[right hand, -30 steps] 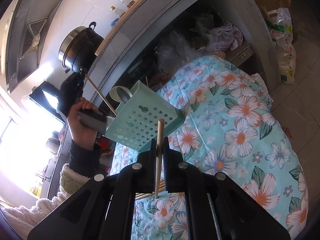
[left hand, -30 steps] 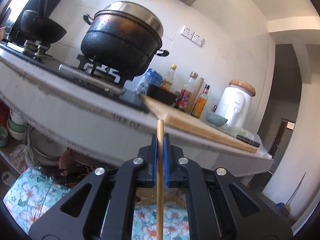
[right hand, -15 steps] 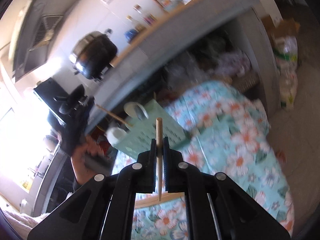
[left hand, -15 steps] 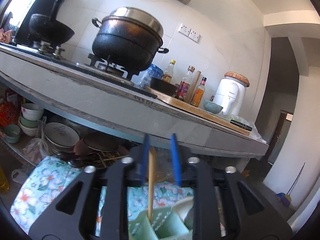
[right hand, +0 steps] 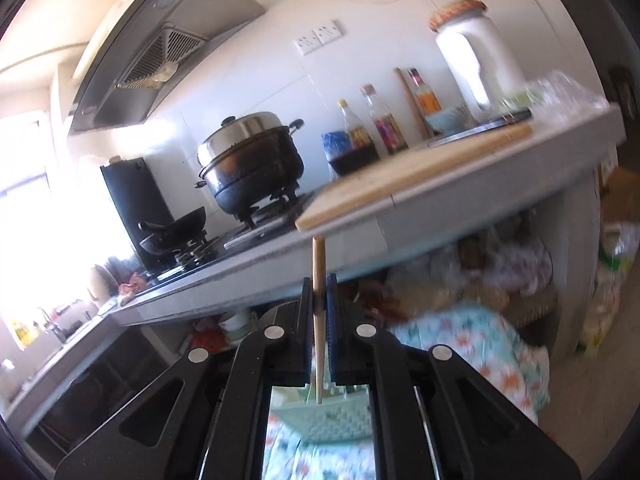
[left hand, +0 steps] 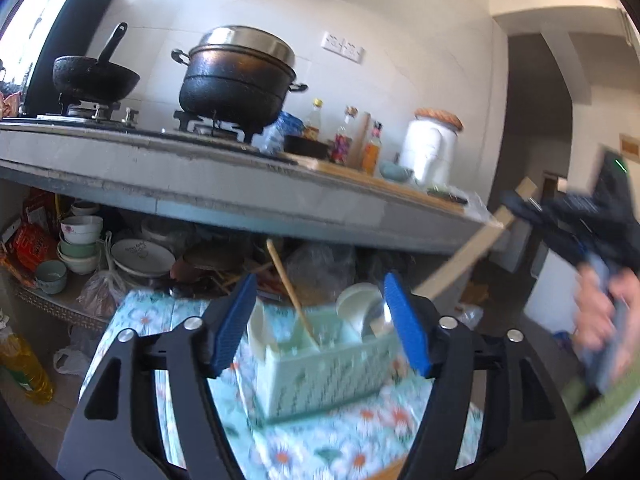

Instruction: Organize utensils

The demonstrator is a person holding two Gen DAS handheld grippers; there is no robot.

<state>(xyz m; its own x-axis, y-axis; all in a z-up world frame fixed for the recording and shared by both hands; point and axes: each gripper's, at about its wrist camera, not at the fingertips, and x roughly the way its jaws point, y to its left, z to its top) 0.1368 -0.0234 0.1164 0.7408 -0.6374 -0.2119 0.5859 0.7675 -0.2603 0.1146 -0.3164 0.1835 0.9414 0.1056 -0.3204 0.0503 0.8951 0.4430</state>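
My left gripper (left hand: 320, 320) is open and empty, just above a mint-green utensil basket (left hand: 320, 368) on the floral cloth. A wooden chopstick (left hand: 290, 284) stands tilted in the basket, beside white spoons (left hand: 356, 304). My right gripper (right hand: 320, 300) is shut on a second wooden chopstick (right hand: 319, 280), held upright above the basket (right hand: 324, 416). In the left wrist view the right gripper (left hand: 576, 216) shows at the right edge with its chopstick (left hand: 468, 252) slanting down towards the basket.
A grey kitchen counter (left hand: 240, 196) runs above, with a black pot (left hand: 240, 80), a wok (left hand: 94, 76), bottles (left hand: 344, 140) and a white jar (left hand: 430, 148). Bowls and plates (left hand: 80, 236) are stacked beneath it. A yellow oil bottle (left hand: 24, 368) stands at the left.
My left gripper opened and let its chopstick drop into the basket. My right gripper swung up and over the basket, still holding its chopstick.
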